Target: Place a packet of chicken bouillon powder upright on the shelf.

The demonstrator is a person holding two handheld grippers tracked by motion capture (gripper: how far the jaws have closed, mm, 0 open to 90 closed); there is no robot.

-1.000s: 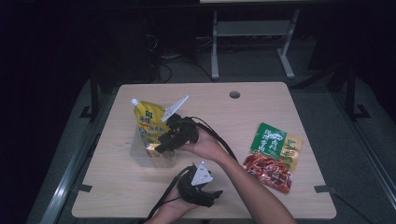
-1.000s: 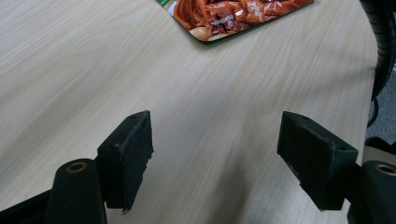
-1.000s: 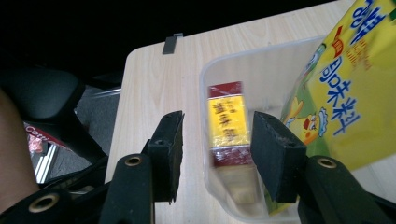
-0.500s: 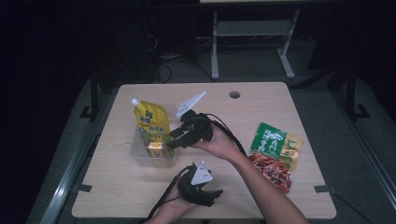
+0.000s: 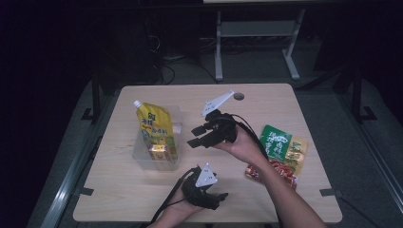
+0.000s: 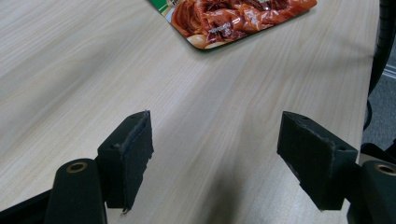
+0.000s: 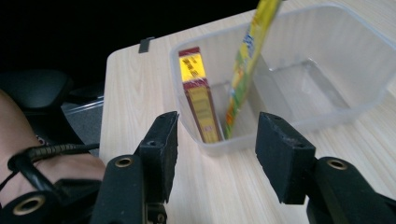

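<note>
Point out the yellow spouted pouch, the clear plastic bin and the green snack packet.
yellow spouted pouch (image 5: 155,124), high view, front panel.
clear plastic bin (image 7: 327,60), right gripper view, far wall.
green snack packet (image 5: 278,141), high view, green upper face.

Lab: bare wooden table (image 5: 142,199), metal frame stand (image 5: 256,28), floor cables (image 5: 176,59).

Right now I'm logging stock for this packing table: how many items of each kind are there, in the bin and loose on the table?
Clear plastic bin: 1
Yellow spouted pouch, standing in the bin: 1
Small red-and-yellow box, standing in the bin: 1
Green snack packet, loose on the table: 1
Red food packet, loose on the table: 1
Total: 5
</note>
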